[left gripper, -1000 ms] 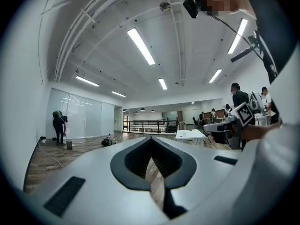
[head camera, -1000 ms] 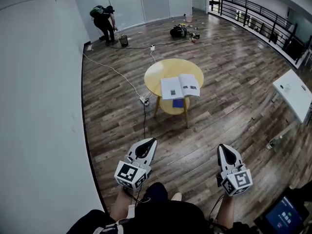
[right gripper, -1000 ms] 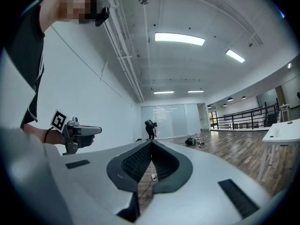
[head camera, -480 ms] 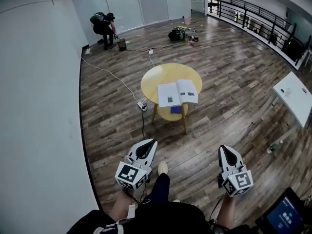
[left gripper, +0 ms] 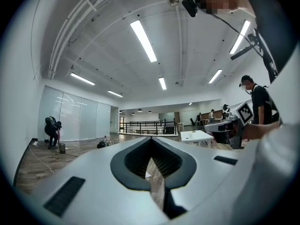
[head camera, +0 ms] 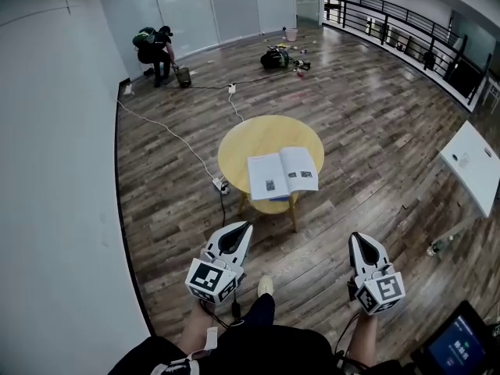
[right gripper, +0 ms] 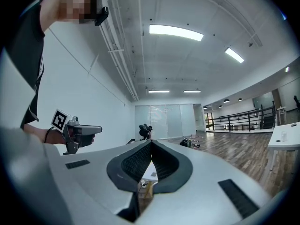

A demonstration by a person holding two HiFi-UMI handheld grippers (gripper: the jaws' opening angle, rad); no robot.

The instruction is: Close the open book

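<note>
- Beyond both grippers, well apart from them across bare floor, the open book (head camera: pixel 283 173) lies flat on a round table (head camera: pixel 266 137), by its near rim.
- Its two spread pages are white and matte, with a shallow dip at the spine and a few small dark pictures on them.
- The table has a smooth, pale yellow wooden top on slim splayed legs.
- The floor (head camera: pixel 359 123) is made of long dark brown planks with a streaky grain.
- A thin white cable (head camera: pixel 168 131) snakes over the floor to a white power strip (head camera: pixel 219 184) beside the table.
- The left gripper (head camera: pixel 244 227) is a smooth white shell tapering to a point around a dark ribbed hollow. Its jaws are closed together, with nothing between them.
- The right gripper (head camera: pixel 356 238) has the same shape, and its ribbed dark pads also meet on nothing.
- Each gripper carries a marker cube (head camera: pixel 209 279) with black-and-white square patterns.
- A black railing (head camera: pixel 406 33) curves along the far right, and a white rectangular table (head camera: pixel 470 158) stands below it.
- A person (head camera: pixel 155 47) crouches by the frosted glass wall (head camera: pixel 195 10).
- The print in the book and on the blue screen (head camera: pixel 458 348) is too small to read.
</note>
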